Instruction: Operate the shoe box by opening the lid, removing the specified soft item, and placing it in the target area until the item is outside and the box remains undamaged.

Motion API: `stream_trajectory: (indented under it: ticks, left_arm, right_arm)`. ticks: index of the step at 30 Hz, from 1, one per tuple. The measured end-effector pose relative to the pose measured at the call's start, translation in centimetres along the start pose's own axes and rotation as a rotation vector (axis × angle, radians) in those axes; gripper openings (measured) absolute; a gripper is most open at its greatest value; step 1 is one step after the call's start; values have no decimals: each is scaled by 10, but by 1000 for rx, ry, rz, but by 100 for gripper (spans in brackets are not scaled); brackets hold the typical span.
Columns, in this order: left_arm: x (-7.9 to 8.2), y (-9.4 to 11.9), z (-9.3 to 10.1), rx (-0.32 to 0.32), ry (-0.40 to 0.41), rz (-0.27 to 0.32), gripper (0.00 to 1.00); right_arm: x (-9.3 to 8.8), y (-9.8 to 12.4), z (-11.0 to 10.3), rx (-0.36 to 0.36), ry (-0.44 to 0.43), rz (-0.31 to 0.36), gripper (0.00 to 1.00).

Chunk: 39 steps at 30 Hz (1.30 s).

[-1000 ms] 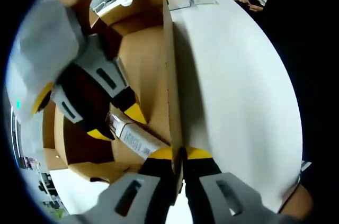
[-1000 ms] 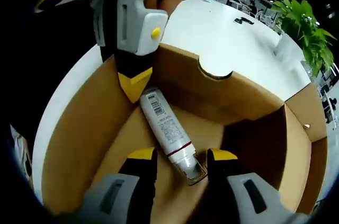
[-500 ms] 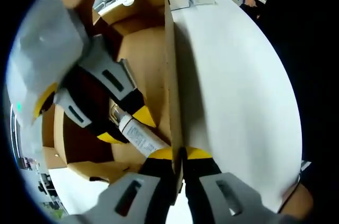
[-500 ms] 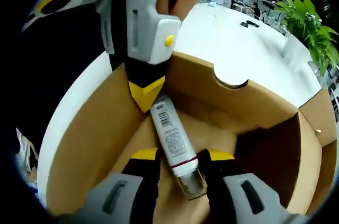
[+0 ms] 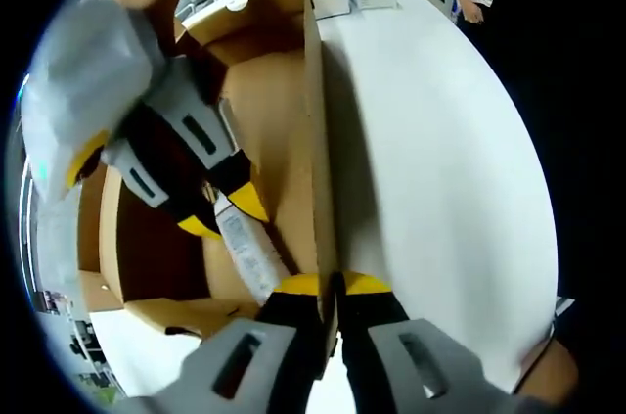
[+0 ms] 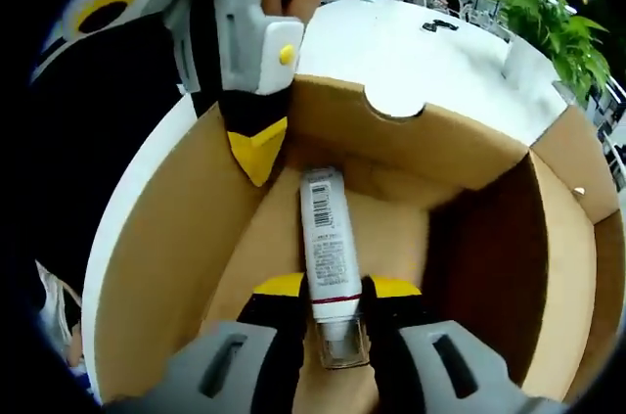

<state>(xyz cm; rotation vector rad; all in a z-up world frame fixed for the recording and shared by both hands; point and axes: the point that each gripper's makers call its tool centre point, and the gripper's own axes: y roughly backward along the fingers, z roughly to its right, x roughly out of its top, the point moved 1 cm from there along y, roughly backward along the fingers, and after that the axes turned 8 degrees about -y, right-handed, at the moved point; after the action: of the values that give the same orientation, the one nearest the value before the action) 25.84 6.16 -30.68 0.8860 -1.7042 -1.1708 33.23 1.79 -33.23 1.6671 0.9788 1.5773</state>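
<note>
Lying between the right gripper (image 6: pixel 328 287) fingers (image 6: pixel 279 286) — tube (image 6: pixel 328 238) inside box (image 6: pixel 176 238).

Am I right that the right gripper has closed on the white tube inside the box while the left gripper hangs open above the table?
Not quite: the left gripper is shut on the box wall, as the left gripper view shows. The right gripper does grip the white tube.

The box (image 6: pixel 166 267) is plain brown cardboard. The tube (image 6: pixel 329 243) is white with a black barcode, small grey print, a thin red band and a clear cap. The grippers (image 6: pixel 328 289) are grey and black with yellow tips. The table (image 5: pixel 430 140) is white, the plant (image 6: pixel 548 27) green.
</note>
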Motion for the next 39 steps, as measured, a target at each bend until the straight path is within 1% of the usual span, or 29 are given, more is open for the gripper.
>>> stream_trajectory:
  ticks: [1, 3, 6, 12, 16, 17, 18, 22, 27, 30, 32, 34, 36, 39]
  left_arm:
    - [0, 0, 0, 0, 0, 0, 4]
    - [1, 0, 1, -1, 0, 0, 4]
    - [2, 0, 2, -1, 1, 1, 4]
    - [2, 0, 2, -2, 5, 0, 4]
    - [2, -1, 1, -2, 7, 0, 4]
    - [2, -1, 1, -3, 7, 0, 4]
    - [2, -1, 1, -2, 7, -2, 4]
    - [1, -1, 0, -2, 6, -5, 4]
    - [1, -1, -1, -2, 8, -7, 4]
    - [1, -2, -2, -2, 10, -8, 4]
    - [0, -2, -2, -2, 10, -8, 4]
    - [0, -2, -3, -2, 9, -8, 4]
    - [0, -2, -3, -2, 9, -7, 4]
    - [0, -2, -3, -2, 10, -6, 4]
  right_arm:
    - [-2, 1, 1, -6, -21, 6, 22]
    - [-10, 7, 3, -26, -90, 24, 22]
    - [-19, 13, 6, -63, -146, 37, 21]
    - [-39, 26, 3, -130, -223, 54, 21]
    - [-52, 34, 0, -191, -262, 49, 21]
    - [-55, 36, 0, -212, -293, 53, 21]
    - [-58, 37, -1, -217, -310, 57, 21]
    - [-65, 40, -8, -239, -312, 63, 21]
    - [-73, 44, -14, -264, -354, 68, 21]
    - [-75, 44, -15, -272, -367, 74, 21]
    - [-74, 45, -13, -292, -346, 80, 22]
    - [-74, 46, -11, -312, -324, 86, 26]
    - [-72, 48, -9, -334, -298, 85, 34]
    - [-64, 53, -6, -355, -305, 109, 42]
